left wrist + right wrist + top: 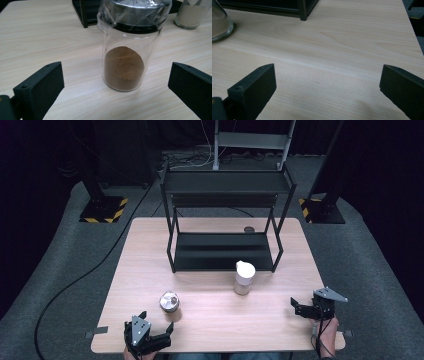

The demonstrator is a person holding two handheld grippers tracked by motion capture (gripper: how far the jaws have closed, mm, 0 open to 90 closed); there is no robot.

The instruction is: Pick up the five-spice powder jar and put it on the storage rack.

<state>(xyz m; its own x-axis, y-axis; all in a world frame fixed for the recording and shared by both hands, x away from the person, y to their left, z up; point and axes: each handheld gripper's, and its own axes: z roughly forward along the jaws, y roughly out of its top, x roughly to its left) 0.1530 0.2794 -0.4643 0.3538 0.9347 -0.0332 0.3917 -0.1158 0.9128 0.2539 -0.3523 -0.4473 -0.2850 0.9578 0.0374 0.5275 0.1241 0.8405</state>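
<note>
Brown-powder jar (126,53): lid top cut off; film-wrapped.

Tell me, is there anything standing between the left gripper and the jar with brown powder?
Nothing visible does. The left gripper has its jaws open, and the jar with brown powder stands upright straight ahead of them on bare table.
</note>
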